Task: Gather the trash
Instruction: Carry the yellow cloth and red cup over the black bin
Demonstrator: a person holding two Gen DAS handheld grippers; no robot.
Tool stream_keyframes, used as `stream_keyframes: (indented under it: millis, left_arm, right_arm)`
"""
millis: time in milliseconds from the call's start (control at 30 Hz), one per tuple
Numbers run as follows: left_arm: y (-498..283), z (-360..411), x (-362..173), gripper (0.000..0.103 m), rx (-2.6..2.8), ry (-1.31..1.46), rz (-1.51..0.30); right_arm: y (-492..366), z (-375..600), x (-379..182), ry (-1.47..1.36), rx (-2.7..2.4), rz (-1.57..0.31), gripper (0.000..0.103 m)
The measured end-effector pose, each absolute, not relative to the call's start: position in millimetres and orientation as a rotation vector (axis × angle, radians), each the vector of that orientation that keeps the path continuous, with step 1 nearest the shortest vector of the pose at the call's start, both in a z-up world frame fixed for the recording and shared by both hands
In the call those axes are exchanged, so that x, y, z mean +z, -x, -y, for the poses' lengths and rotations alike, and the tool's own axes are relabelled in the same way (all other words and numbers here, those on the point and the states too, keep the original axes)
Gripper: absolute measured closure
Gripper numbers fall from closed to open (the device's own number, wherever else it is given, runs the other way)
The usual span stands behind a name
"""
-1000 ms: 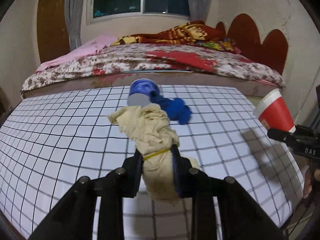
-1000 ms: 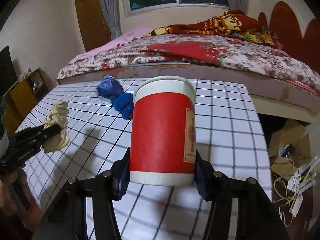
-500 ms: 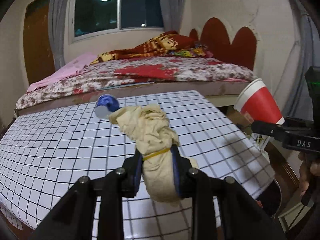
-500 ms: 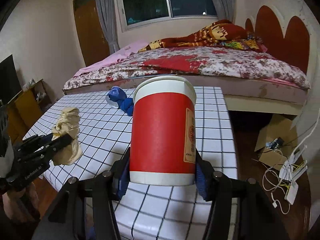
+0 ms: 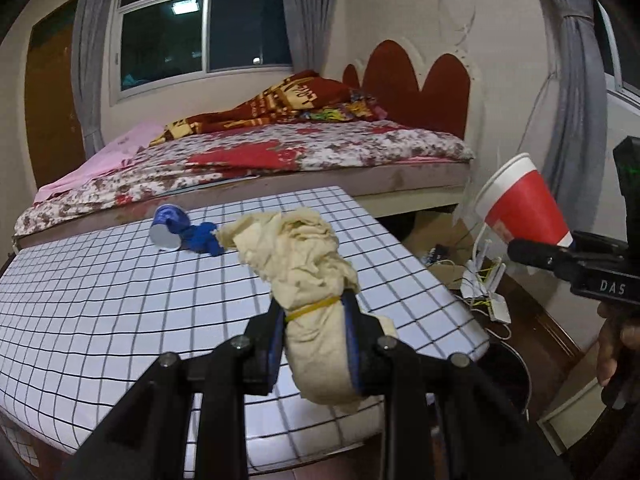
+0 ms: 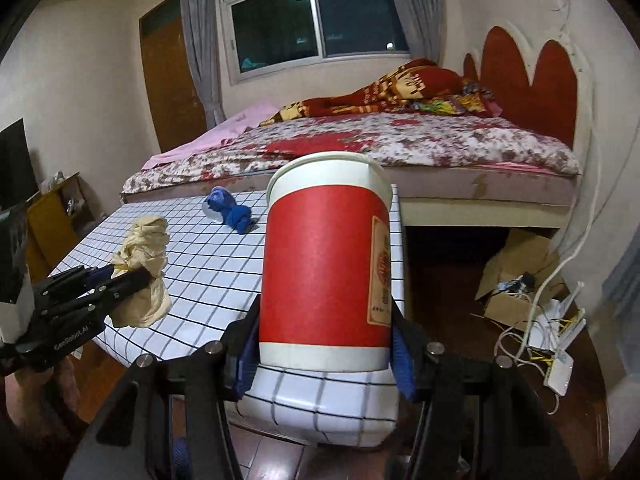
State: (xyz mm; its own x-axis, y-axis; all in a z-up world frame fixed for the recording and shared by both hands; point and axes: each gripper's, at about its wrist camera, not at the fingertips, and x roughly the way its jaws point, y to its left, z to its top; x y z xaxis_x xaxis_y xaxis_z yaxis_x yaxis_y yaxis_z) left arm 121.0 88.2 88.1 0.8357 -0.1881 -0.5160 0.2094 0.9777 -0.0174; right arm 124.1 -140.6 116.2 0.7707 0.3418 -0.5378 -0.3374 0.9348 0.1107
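The jaws of the left gripper (image 5: 314, 344) are closed tight on a cream rag bundle (image 5: 310, 280), pressing it from both sides just under the yellow rubber band (image 5: 314, 307) that ties it; the bundle stands up between the blue pads and is in the air, above the near right corner of the table. The jaws of the right gripper (image 6: 324, 354) stand about half open and are clamped on a red paper cup (image 6: 326, 268) — the pads press its lower part on the left and right, and the cup is upright with its white rim on top. In the left wrist view this cup (image 5: 520, 204) is beyond the right edge of the table, over the floor, and is tilted.

The largest thing is the bed (image 6: 400, 140) with a flowered cover, along the far edge of the table. Next is the table (image 5: 100, 292) itself, covered by a white cloth with black grid lines. Under its near right corner a dark round bin (image 5: 508, 376) stands on the floor — only a part of it shows. Near the far edge of the table lies a crushed blue cup (image 5: 168, 226), and touching it on the right is a blue cloth wad (image 5: 202, 238). On the floor to the right are a cardboard box (image 6: 516, 264) and white cables (image 6: 516, 340).
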Motion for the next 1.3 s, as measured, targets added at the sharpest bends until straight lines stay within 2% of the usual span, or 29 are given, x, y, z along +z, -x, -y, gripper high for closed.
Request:
stream_keyframes:
  millis: [600, 1300]
  left_arm:
    - [-101, 27, 74, 0.075, -0.403, -0.108, -0.573]
    - [-83, 122, 25, 0.075, -0.605, -0.166, -0.694]
  right_arm:
    - [-73, 253, 88, -0.063, 0.159, -0.602, 0.046]
    - [-55, 319, 21, -0.012, 0.028, -0.793, 0.046]
